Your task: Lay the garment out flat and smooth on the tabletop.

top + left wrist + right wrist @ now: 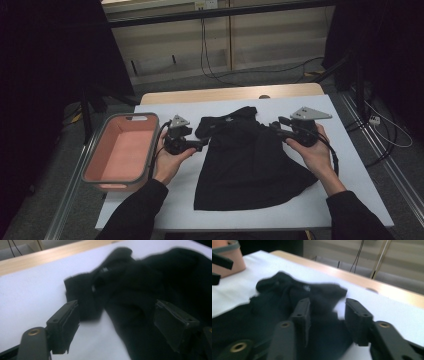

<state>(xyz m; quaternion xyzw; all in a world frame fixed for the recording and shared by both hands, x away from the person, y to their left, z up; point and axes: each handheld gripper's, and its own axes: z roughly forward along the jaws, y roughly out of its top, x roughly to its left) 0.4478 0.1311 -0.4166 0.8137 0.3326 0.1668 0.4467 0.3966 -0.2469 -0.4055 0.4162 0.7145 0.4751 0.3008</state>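
Spanning the middle of the white-covered counter [350,165], a black garment [250,165] lies mostly flat, wide hem toward the person, its narrower far end bunched and rumpled. A pink basin with a grey rim [95,150] sits at the counter's left edge, well apart from the cloth.

Left hand-held gripper [200,145]: at the garment's upper left edge, jaws spread wide in its own view, one over bare counter, the other over dark fabric. Nothing pinched.

Right hand-held gripper [275,127]: at the upper right edge, jaws likewise parted, straddling the cloth's border near the bunched end. Nothing held.

Judgement: the step in hand looks like taking hold of the two upper edges, to spread or fold the piece.

To do it well:
- Lower each gripper so one jaw slides under the edge, the other above.
- Take a single layer; the rumpled far end hides folds, so bite just outside the bunch.
- Match the two grips in height along the sides, or the cloth will skew when lifted.
- Close fully before pulling; thin fabric slips.
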